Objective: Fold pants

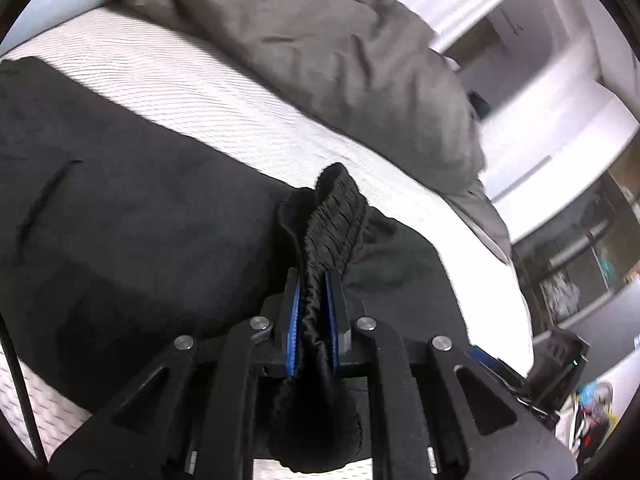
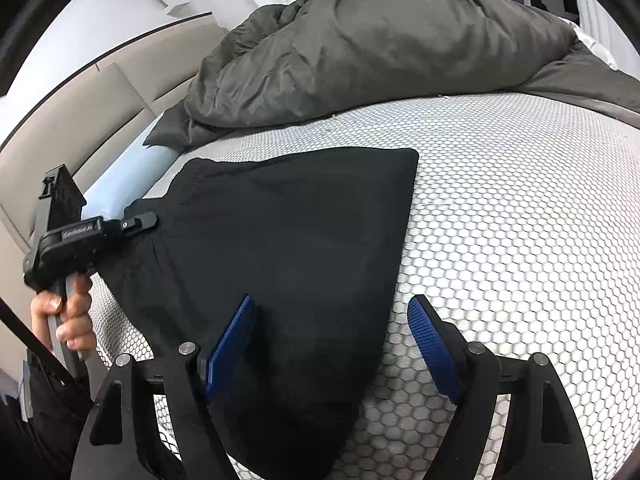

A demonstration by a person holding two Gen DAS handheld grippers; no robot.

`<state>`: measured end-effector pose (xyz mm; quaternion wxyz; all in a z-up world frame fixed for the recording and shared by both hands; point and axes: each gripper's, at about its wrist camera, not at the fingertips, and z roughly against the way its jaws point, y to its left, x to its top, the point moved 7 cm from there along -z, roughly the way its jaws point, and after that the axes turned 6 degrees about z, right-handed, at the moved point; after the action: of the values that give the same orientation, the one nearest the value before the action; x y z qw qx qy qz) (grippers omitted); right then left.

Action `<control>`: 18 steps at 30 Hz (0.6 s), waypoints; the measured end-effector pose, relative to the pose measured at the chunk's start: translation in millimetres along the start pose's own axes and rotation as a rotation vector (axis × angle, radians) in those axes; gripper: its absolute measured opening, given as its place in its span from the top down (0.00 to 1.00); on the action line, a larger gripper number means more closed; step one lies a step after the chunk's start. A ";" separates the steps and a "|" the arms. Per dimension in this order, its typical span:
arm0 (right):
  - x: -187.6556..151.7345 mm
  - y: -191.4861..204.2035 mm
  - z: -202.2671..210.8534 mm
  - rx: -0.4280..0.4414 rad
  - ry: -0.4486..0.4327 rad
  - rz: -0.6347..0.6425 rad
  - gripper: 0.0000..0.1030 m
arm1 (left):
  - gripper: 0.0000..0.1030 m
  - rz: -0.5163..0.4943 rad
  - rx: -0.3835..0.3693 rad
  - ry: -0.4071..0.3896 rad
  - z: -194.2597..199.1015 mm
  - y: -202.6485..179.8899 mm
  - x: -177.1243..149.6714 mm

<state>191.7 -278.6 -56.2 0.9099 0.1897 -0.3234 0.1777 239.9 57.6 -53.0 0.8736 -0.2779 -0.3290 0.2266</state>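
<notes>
The black pants (image 2: 288, 232) lie folded flat on the white honeycomb mattress (image 2: 520, 220). My left gripper (image 1: 314, 280) is shut on the ribbed elastic waistband (image 1: 336, 212) of the pants and holds that edge bunched above the fabric (image 1: 140, 208). In the right wrist view the left gripper (image 2: 136, 222) shows at the pants' left edge, held by a hand (image 2: 68, 316). My right gripper (image 2: 332, 308) is open, low over the pants' near right edge, one blue pad (image 2: 232, 344) over the fabric and the other over the mattress.
A crumpled grey duvet (image 2: 380, 48) lies across the far side of the bed, also in the left wrist view (image 1: 320, 48). A beige headboard (image 2: 80, 120) stands at the left. Shelves and clutter (image 1: 580, 264) are beyond the bed's right edge.
</notes>
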 end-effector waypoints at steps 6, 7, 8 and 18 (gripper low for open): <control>2.8 7.2 -5.2 0.007 0.004 0.008 0.22 | 0.77 -0.055 0.157 0.029 -1.8 36.0 -3.3; 3.3 7.5 -4.5 0.007 0.002 0.007 0.22 | 0.74 -0.059 0.165 0.019 4.4 36.0 -1.5; 3.6 6.2 -3.6 0.008 0.000 0.007 0.22 | 0.63 -0.064 0.189 -0.006 13.7 35.7 1.5; -17.4 -18.8 26.9 0.111 -0.012 -0.111 0.22 | 0.01 -0.262 -0.016 -0.021 30.8 -55.1 -54.4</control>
<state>173.4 -310.7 -52.6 0.9044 0.2585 -0.3076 0.1432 193.0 -4.4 -23.1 0.8900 -0.2371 -0.3733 0.1107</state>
